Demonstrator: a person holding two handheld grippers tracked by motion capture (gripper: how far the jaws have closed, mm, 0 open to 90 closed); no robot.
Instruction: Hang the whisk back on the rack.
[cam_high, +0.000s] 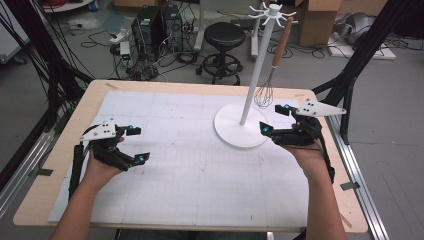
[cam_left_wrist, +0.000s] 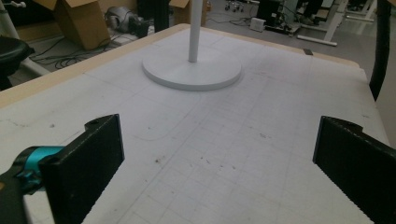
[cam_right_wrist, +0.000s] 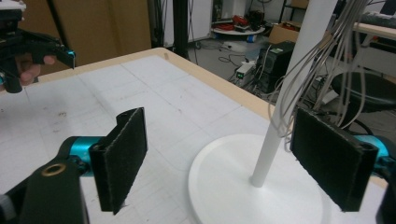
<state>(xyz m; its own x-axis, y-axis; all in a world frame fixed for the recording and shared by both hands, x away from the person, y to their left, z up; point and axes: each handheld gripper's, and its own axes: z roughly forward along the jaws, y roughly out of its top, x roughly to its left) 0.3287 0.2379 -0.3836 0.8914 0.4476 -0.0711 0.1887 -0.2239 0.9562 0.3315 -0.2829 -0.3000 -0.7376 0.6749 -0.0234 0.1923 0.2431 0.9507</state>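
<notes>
A white hanger stand rises from a round white base at the table's right middle. A wire whisk with a wooden handle hangs from one of its top hooks. My right gripper is open just right of the base, its jaws spread beside the whisk's wire loops and the pole. My left gripper is open over the white mat at the left, with nothing between its jaws. The stand's base lies ahead of it in the left gripper view.
A white gridded mat covers the wooden table. Beyond the far edge stand a black stool, computer towers with cables, and cardboard boxes. Black frame struts flank both sides.
</notes>
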